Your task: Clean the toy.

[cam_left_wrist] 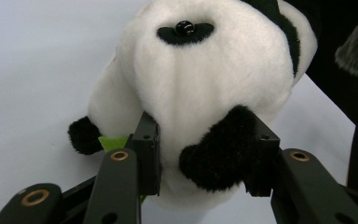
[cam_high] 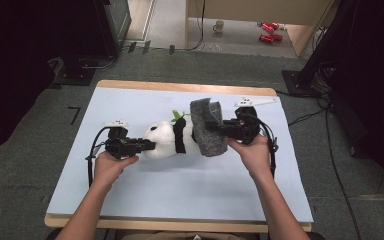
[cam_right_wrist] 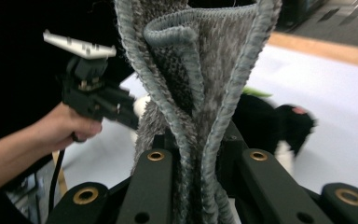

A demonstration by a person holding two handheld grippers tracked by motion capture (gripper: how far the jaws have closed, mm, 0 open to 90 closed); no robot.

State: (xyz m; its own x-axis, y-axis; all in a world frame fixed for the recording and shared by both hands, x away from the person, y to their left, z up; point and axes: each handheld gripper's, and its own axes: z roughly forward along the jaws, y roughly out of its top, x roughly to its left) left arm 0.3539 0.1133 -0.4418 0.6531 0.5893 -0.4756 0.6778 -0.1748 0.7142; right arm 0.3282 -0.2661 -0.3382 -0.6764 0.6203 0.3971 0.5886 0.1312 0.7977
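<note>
Pale blue tabletop [cam_high: 130,190] carried plush panda [cam_high: 166,141], lying mid-table on side. Grey fleece cloth [cam_high: 206,127] draped over panda's rear, lifted at folded edge. Right gripper [cam_high: 228,129] clamped tight on cloth. Left gripper [cam_high: 149,145] clamped on panda's head. Judged step: wrapping or dressing panda. Next: drawing cloth across body, head kept pinned.

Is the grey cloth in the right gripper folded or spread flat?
Folded. In the right gripper view the grey cloth is bunched between the shut jaws of the right gripper, its hemmed edges doubled together; it hangs over the panda toy.
</note>
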